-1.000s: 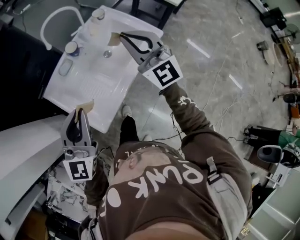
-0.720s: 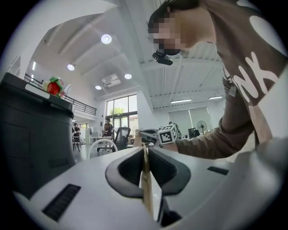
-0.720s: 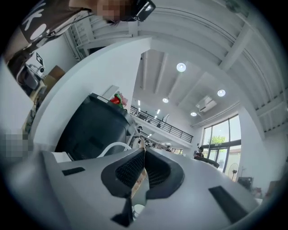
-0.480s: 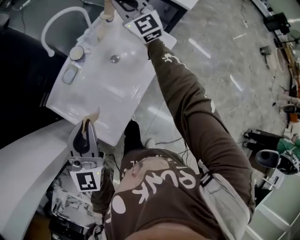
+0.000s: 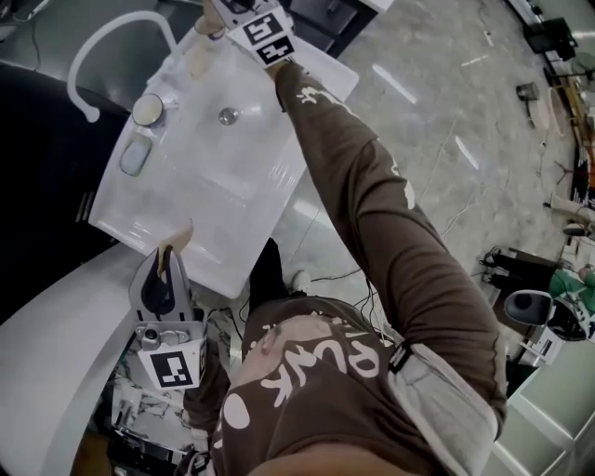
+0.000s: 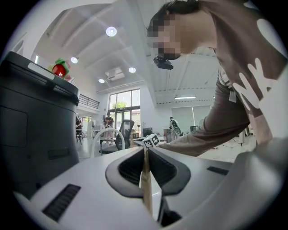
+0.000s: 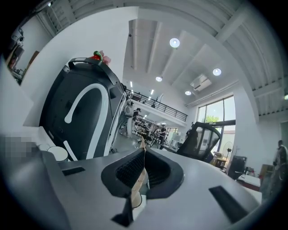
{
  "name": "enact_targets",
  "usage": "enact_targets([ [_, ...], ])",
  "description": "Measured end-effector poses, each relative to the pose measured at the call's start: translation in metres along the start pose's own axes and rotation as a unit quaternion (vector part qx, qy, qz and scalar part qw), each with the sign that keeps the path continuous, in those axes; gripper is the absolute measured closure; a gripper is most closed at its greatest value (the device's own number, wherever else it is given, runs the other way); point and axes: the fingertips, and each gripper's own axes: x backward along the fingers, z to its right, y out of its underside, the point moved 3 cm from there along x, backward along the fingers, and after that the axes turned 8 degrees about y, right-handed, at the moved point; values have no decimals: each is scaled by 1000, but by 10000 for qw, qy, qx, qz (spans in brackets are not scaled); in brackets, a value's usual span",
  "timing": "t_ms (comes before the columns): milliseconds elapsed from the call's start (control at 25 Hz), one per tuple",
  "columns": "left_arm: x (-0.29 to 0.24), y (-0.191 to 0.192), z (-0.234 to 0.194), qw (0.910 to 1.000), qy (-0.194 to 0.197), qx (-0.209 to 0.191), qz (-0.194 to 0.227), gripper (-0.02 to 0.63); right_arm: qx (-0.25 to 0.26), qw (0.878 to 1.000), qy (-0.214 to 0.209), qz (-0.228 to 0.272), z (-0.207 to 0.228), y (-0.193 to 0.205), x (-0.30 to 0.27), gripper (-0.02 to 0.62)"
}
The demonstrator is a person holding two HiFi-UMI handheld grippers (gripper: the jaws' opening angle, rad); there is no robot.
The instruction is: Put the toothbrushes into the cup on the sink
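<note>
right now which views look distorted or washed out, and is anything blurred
Head view: dim and greyish, the white sink nearly blown out, light streaks on the floor. Left gripper view: fisheye with black corners, mosaic patch up top. Right gripper view: same fisheye bend, ceiling lights glaring.

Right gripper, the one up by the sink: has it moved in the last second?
Yes. The right gripper, shut on a toothbrush, was beside the drain. Now it is past the drain, at the far end of the sink.

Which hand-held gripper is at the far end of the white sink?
The right hand-held gripper, arm outstretched; the left hand-held gripper hangs at the near edge.
</note>
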Motion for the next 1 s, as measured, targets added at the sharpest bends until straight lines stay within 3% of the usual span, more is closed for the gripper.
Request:
enact_targets([
  [280,-11,-8,-13,9996,121,-234,110,577,-120,9987,-54,-485,-13,40,-9,565],
  [320,-15,-13,-18,9992,121,-335,171,577,-166,9987,-63,-478,-13,42,-7,529],
  [360,-20,-19,-24,9987,106,-445,239,577,-230,9988,-70,-438,-13,41,-5,436],
  [440,-30,-30,-38,9969,86,-667,401,577,-326,9990,-96,-303,-13,34,4,385],
  [720,-85,-33,-92,9881,187,-1368,680,577,-680,9959,-61,587,-18,-25,75,357],
  [880,-121,-10,-125,9907,124,-1160,705,577,-867,9893,21,1177,-34,-55,133,360],
  [1000,-143,14,-145,9924,43,-1025,677,577,-761,9901,64,1180,-51,-60,171,371],
])
